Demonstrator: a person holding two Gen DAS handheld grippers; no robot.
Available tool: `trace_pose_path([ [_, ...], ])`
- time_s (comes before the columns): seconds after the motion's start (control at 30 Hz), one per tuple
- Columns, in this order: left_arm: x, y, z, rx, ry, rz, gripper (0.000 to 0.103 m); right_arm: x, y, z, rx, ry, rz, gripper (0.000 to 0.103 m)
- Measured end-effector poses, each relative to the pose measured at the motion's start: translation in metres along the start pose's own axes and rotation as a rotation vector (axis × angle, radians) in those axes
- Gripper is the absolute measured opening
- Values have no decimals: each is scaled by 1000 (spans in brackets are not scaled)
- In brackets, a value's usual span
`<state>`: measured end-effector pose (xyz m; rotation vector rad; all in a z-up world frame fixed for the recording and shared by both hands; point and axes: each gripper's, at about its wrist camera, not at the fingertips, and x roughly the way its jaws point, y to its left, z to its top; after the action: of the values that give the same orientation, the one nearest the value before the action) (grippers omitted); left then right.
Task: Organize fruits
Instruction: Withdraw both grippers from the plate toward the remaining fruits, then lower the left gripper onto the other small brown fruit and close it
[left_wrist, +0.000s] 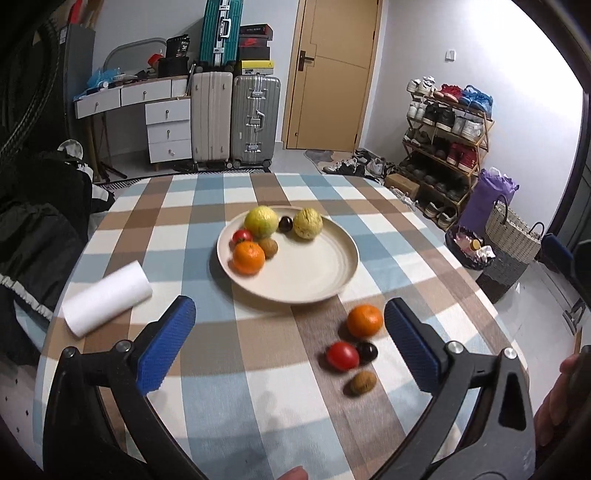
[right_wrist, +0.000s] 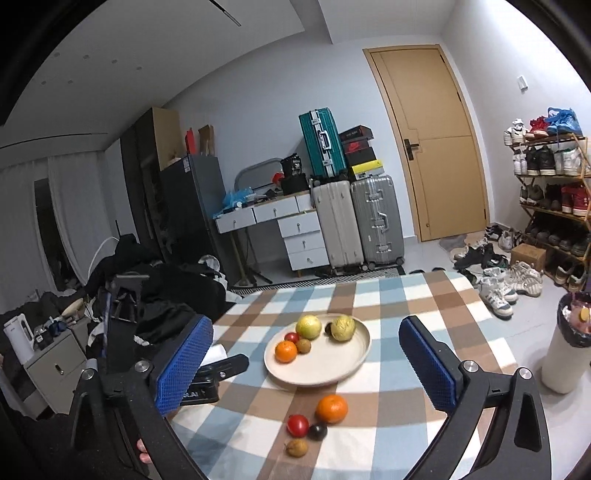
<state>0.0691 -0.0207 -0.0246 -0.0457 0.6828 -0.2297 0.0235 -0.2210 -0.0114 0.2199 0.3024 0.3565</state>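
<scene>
Cream plate (left_wrist: 332, 273) holds six fruits bunched at its far-left side, likely to leave the near side free for the rest. Four still sit loose on the checked counter (left_wrist: 221, 387): orange (left_wrist: 364, 320), tomato (left_wrist: 342, 355), dark plum (left_wrist: 366, 351), kiwi (left_wrist: 363, 382). Left gripper (left_wrist: 290, 343) is spread wide and empty, with the cluster just inside its right finger. Right gripper (right_wrist: 306, 365) is likewise wide and empty, with the loose fruit below and between its fingers and the plate just beyond.

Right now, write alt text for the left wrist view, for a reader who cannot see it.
A cream plate on a checked tablecloth holds six fruits, among them an orange. Nearer the camera, a second orange, a tomato, a dark plum and a kiwi lie on the cloth. The left tongs are open and empty.
</scene>
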Motion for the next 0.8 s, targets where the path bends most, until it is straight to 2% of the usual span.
trace_pose_path([
  [0.33, 10, -2, -38, 13, 61, -11, 102, 0, -3, -43, -5, 65, -75, 103],
  [0.8, 64, -20, -64, 63, 212, -44, 102, 14, -25, -86, 29, 169, -142, 103],
])
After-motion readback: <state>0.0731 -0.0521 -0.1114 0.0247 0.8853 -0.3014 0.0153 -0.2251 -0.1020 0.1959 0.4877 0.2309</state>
